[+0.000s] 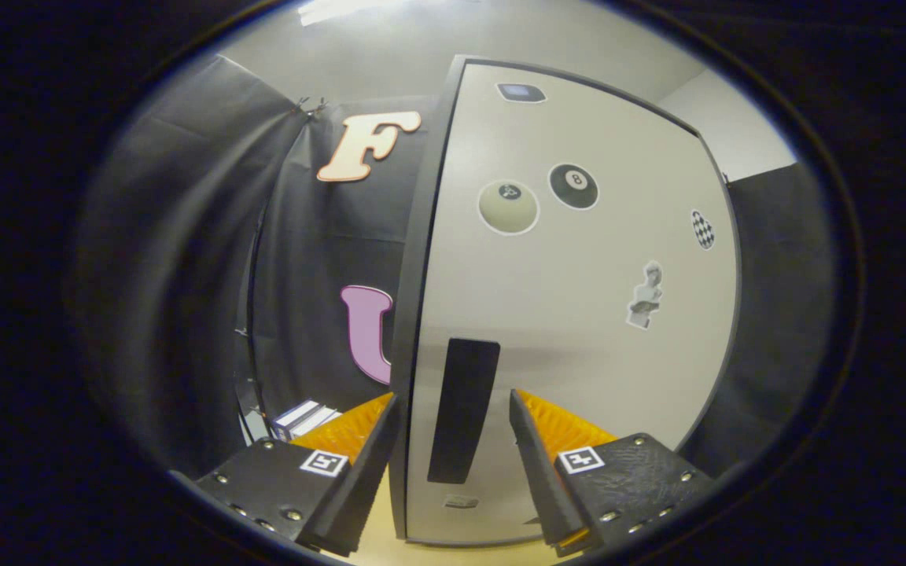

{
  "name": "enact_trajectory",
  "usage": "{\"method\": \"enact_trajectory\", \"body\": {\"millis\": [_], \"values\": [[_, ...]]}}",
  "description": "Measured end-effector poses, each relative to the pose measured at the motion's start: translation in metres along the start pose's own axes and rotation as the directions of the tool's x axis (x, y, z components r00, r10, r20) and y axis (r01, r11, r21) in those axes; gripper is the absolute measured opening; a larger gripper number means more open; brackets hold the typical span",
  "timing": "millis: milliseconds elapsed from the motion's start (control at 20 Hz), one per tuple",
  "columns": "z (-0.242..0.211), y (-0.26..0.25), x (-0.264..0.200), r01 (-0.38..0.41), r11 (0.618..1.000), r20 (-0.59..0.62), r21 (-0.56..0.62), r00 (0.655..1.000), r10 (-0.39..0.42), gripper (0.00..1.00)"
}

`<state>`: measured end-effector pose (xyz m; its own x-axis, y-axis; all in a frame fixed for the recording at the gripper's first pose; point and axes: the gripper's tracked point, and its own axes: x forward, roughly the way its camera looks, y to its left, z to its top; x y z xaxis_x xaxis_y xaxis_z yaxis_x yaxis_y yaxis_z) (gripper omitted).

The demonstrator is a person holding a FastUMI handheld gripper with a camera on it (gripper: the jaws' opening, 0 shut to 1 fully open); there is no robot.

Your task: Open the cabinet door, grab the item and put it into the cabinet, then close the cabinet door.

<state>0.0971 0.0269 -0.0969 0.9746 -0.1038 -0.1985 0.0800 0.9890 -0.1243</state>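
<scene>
Landmark: cabinet door [571, 314], pale panel with dark frame, standing upright just ahead of the fingers.
Booth wall: black cloth [185, 299] left of the door, hanging in folds.
Boxes: small stack of white-and-dark boxes [305, 419] low on the left of the door, by the cloth; cannot tell whether one of these is the item to be stored.
Left finger [366, 464]: just left of the door's dark front edge [414, 314], outside the panel.
Door edge: between the two fingers, closer to the left one; contact cannot be told.
Handle: dark vertical handle [462, 409] on the door's lower part, between the fingers, nearer the door edge than the stickers.
Gripper [453, 409]: spread wide, straddling door edge and handle, nothing clamped.
Right finger [535, 464]: in front of the door face, right of the handle.
Stickers: two billiard-ball stickers [508, 207] on the upper door, bust sticker [645, 296] and checkered oval [702, 229] further right.
Worktop [378, 542]: pale wood strip below the door.
</scene>
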Motion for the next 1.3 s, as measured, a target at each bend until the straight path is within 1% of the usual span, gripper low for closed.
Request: {"method": "enact_trajectory", "body": {"millis": [50, 100, 250, 300, 350, 400, 450, 500, 600, 700, 800, 1000, 1150, 1300], "values": [[-0.002, -0.001, 0.005, 0.011, 1.0, -0.007, 0.002, 1.0, -0.011, 0.8], [-0.005, 0.001, 0.008, 0.009, 1.0, -0.013, 0.005, 1.0, -0.009, 0.73], [-0.007, 0.002, 0.018, 0.012, 1.0, -0.019, 0.009, 1.0, -0.011, 0.7], [-0.008, 0.007, 0.014, -0.002, 1.0, -0.031, 0.02, 1.0, 0.003, 0.65], [-0.008, 0.006, 0.022, 0.0, 1.0, -0.02, 0.027, 1.0, 0.001, 0.6], [-0.011, 0.003, 0.02, 0.005, 1.0, -0.019, 0.012, 1.0, -0.005, 0.59], [-0.008, -0.007, 0.016, 0.042, 0.999, -0.008, -0.01, 0.999, -0.042, 0.59], [-0.006, -0.011, 0.017, 0.042, 0.999, -0.006, 0.016, 0.999, -0.042, 0.3], [-0.013, -0.005, 0.021, 0.017, 0.999, -0.026, 0.034, 1.0, -0.016, 0.3], [-0.015, -0.006, 0.018, 0.013, 0.999, -0.038, 0.049, 0.999, -0.011, 0.22], [-0.013, -0.006, 0.019, 0.004, 0.999, -0.041, 0.053, 0.999, -0.002, 0.1], [-0.012, -0.006, 0.011, -0.03, 0.998, -0.052, 0.053, 0.998, 0.033, 0.1], [-0.011, -0.007, -0.004, -0.063, 0.997, -0.059, 0.05, 0.996, 0.066, 0.1], [-0.012, -0.012, -0.024, -0.068, 0.997, -0.067, 0.043, 0.995, 0.071, 0.1]]}}
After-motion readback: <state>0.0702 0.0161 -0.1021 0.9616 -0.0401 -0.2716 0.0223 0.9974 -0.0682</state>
